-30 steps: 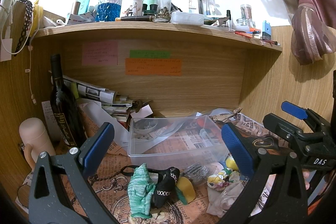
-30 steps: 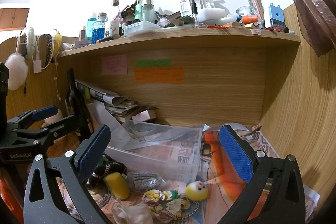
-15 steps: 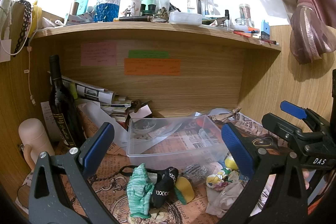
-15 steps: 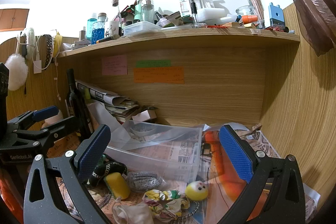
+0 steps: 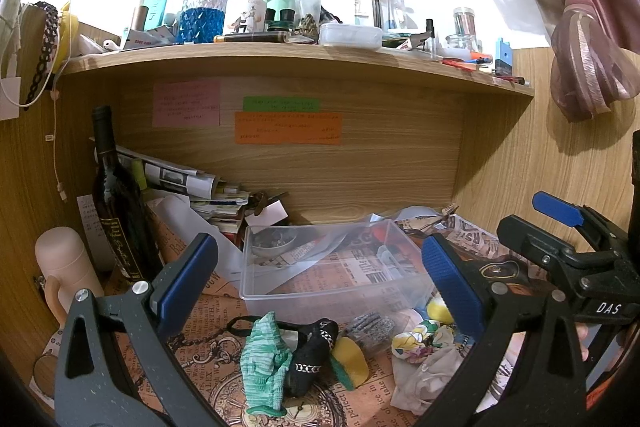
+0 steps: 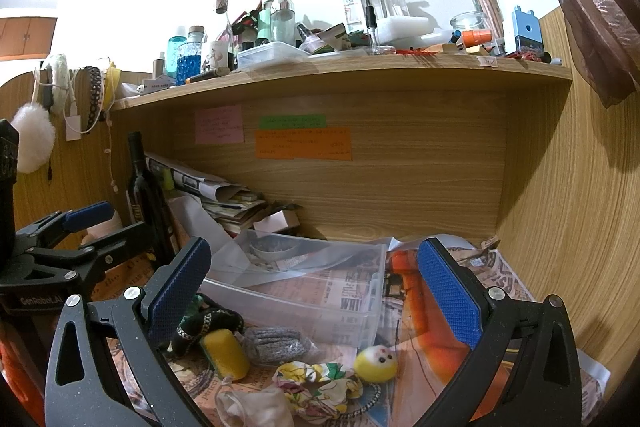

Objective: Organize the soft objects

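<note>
Looking along the left gripper, its blue-padded jaws stand wide apart and hold nothing, above a green-and-white knitted cloth, a black pouch with a chain band and a yellow sponge, all lying on printed paper just in front of the clear plastic bin.

From the right gripper, equally spread and empty, a floral fabric scrunchie, a yellow round plush face and a grey mesh pad lie near the bin's front wall.

Nothing soft appears binned yet; the step is choosing a first piece, which calls for lowering one gripper over it and closing.
</note>
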